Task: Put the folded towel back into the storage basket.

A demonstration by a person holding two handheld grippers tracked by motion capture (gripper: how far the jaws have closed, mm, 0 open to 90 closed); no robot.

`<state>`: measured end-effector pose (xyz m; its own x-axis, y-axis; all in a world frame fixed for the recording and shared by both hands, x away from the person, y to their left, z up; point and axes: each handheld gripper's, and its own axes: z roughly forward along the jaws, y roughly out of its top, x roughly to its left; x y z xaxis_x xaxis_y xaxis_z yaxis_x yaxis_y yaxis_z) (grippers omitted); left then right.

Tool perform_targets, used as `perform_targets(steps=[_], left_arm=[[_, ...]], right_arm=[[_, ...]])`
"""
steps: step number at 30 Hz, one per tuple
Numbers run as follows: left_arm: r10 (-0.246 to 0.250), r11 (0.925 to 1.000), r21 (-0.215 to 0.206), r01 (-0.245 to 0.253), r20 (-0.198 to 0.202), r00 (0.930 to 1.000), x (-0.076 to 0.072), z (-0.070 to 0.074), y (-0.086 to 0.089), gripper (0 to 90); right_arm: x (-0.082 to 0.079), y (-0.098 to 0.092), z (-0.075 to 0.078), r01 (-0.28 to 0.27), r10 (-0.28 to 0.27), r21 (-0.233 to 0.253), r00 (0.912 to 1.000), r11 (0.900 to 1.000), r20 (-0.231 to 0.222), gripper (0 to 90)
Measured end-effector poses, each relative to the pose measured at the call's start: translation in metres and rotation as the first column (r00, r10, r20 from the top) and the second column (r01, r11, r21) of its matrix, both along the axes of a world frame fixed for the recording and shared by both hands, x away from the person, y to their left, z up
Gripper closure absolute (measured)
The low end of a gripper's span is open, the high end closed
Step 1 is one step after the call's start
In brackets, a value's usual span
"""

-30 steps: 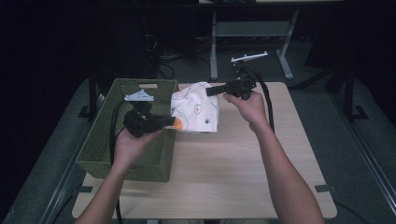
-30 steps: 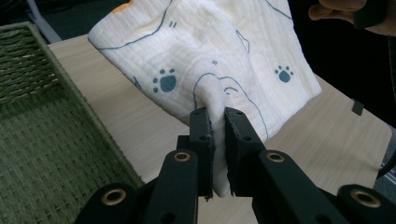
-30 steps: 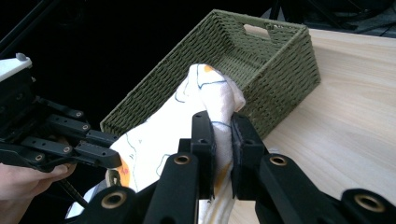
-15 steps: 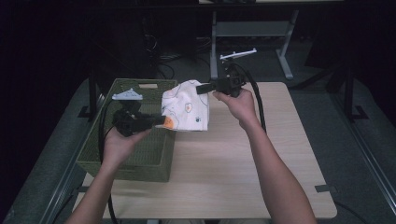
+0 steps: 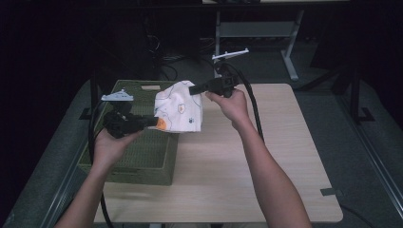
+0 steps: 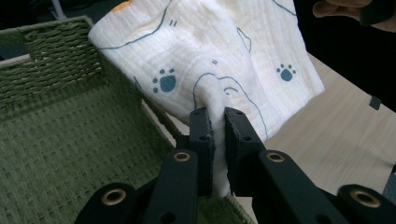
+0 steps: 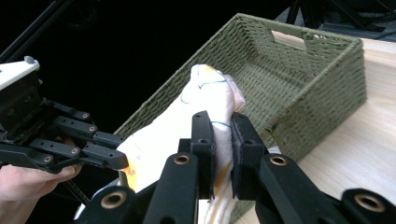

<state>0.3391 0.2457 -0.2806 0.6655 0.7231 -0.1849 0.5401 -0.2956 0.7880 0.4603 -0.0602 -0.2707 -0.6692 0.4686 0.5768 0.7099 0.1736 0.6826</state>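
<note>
Hanging over basket (image 5: pixel 142 156) (green wicker): cloth (image 5: pixel 179 110)

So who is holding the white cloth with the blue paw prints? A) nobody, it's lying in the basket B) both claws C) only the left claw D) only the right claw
B: the left claw and the right claw are each pinched shut on a fold of the cloth, which hangs in the air between them, above the right edge of the green woven basket.

No readable text or labels anywhere.
</note>
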Motion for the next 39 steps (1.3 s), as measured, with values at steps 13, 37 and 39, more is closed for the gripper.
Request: perform_targets(steps=[13, 37, 39], left_arm=[[0.024, 0.9996, 0.012, -0.024, -0.003, 0.9997, 0.0, 0.001, 0.021, 82.6], [0.092, 0.9953, 0.03, -0.092, -0.019, 0.9955, -0.003, -0.005, 0.059, 82.6], [0.098, 0.9946, 0.035, -0.097, -0.021, 0.995, -0.003, -0.006, 0.061, 82.6]], right_arm=[[0.004, 0.02, -0.009, -0.004, 0.005, 0.034, 0.9999, 0.999, -0.012, 81.3], [0.008, 0.065, -0.015, -0.041, 0.041, 0.013, 0.999, 0.999, -0.019, 81.2], [0.009, 0.069, -0.015, -0.043, 0.043, 0.012, 0.9989, 0.999, -0.02, 81.2]])
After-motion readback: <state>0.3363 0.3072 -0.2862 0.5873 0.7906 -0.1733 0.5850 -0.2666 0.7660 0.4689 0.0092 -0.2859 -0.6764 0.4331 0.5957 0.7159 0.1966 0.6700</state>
